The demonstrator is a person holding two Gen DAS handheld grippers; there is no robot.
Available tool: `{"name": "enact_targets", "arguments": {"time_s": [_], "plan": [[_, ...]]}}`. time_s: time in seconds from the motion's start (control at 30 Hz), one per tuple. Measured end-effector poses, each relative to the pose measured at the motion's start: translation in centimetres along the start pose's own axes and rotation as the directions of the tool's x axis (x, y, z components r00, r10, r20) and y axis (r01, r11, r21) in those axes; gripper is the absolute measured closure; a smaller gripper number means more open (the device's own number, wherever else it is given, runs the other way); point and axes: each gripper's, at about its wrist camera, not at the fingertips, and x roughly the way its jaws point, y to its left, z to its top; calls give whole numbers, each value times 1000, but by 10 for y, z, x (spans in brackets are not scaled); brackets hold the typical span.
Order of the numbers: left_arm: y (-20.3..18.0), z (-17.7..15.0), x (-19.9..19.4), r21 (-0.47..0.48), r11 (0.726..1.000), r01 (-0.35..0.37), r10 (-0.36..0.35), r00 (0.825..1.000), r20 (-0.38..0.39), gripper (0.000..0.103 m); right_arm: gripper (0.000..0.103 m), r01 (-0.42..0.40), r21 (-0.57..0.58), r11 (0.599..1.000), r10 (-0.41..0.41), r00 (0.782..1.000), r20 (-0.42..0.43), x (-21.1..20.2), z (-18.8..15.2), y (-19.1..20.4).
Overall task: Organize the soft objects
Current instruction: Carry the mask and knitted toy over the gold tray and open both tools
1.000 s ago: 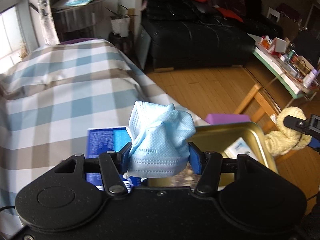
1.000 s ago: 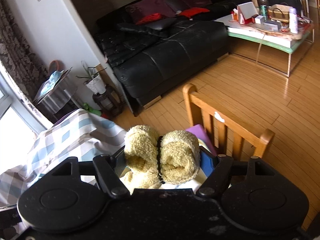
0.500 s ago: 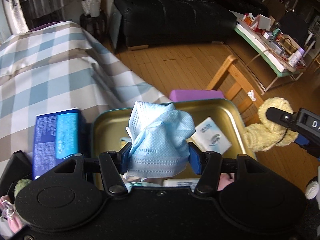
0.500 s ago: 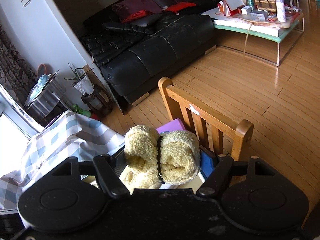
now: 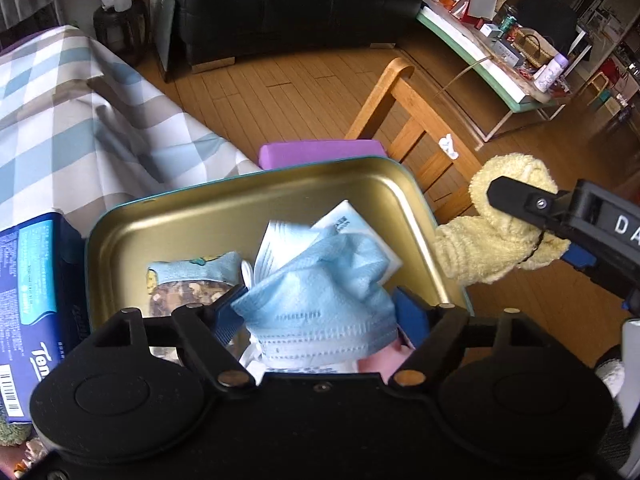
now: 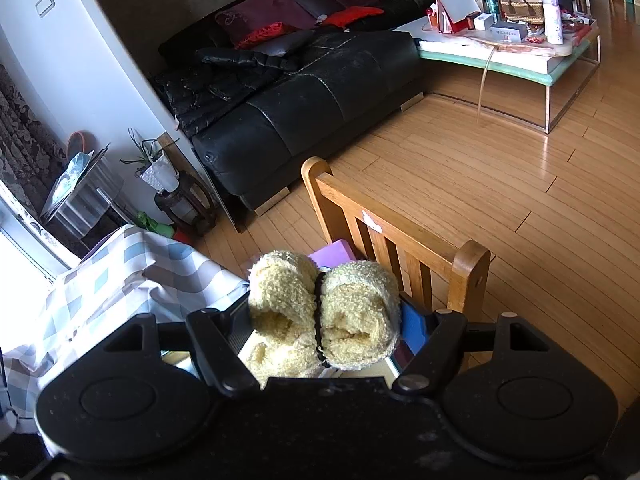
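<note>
Seen from the left wrist, the left claw (image 5: 320,312) hangs over the gold tin (image 5: 224,216), which sits on the worktop's checked cloth (image 5: 80,120) beside a blue tissue pack (image 5: 36,276). Its jaws have just been opening: the blue face mask (image 5: 320,292) lies between them, but the blue pads (image 5: 410,314) now stand clear of its sides, so it looks let go and is settling onto the packets (image 5: 192,276) and white sachet (image 5: 348,220) already in the tin. Off to the right, beyond the tin's rim, the right claw (image 5: 520,216) holds a cream fluffy bundle (image 5: 492,236) in the air over the wooden chair (image 5: 408,128).

From the right wrist, that claw is clamped on the bundle, a rolled fleecy piece cinched by a thin dark band (image 6: 320,320), one pad on each side. Below it I can make out the chair back, a purple block (image 6: 332,254) and a sliver of the tin, but not how close the bundle is to the rim.

The step in hand, I'd say, is dropping the mask into the tin, and it seems all but done. Next the left claw should lift straight away without dragging the mask's ear loops out, then the right claw needs to carry the bundle over the rim and release it in the free far corner.
</note>
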Motion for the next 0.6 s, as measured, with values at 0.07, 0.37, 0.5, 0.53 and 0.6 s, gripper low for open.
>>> {"name": "enact_targets", "arguments": {"time_s": [0.07, 0.37, 0.5, 0.53, 0.6], "plan": [[2, -2, -2, 0, 1000, -25, 25, 1000, 8, 29, 31, 1, -1, 1000, -1, 1000, -3, 1, 0, 2], [25, -8, -15, -53, 993, -103, 105, 994, 43, 27, 30, -5, -22, 1000, 5, 1000, -9, 2, 0, 4], [35, -16, -23, -61, 985, -163, 167, 984, 66, 27, 30, -11, -47, 999, 10, 1000, -18, 4, -3, 10], [38, -19, -25, -63, 983, -174, 178, 982, 67, 27, 30, -17, -55, 998, 16, 1000, -23, 4, -4, 12], [44, -24, -26, -68, 978, -196, 200, 978, 63, 27, 30, -28, -73, 997, 26, 999, -32, 6, -6, 19]]}}
